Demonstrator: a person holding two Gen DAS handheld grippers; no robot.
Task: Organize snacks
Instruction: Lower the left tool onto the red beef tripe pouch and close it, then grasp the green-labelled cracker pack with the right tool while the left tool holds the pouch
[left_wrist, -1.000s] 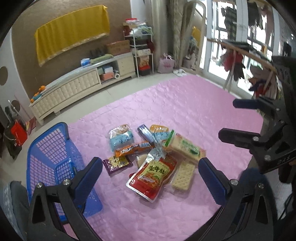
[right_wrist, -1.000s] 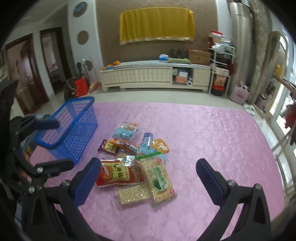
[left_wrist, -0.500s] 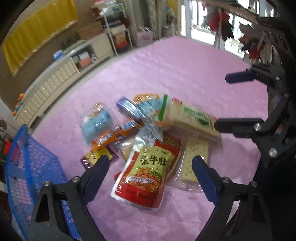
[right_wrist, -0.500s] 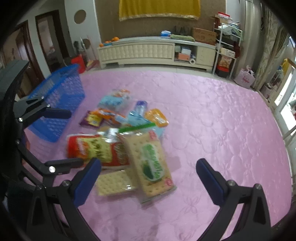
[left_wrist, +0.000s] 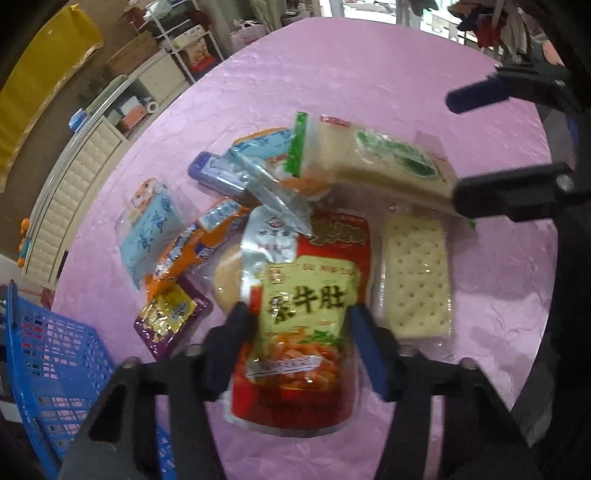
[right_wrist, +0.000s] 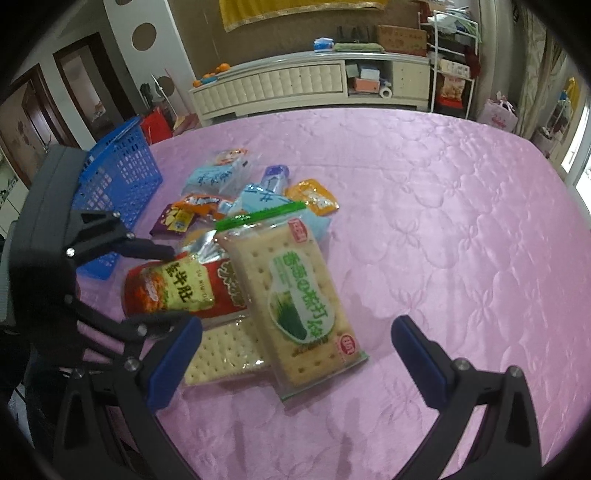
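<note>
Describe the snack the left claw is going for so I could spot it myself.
On the pink quilt, find the snack pile beside the blue basket. At the pile's near edge lies a red pouch, with the left claw closing around it. It alone has a yellow panel with big green characters; the cracker packs beside it are pale.

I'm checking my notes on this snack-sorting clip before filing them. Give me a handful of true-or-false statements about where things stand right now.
1. The left claw has the red pouch between its closing jaws. True.
2. The right claw is shut on the green-label cracker pack. False: it stands open around the pack.
3. The blue basket holds several snacks. False: none shows inside it.
4. The snacks lie on a pink quilted cover. True.
</note>
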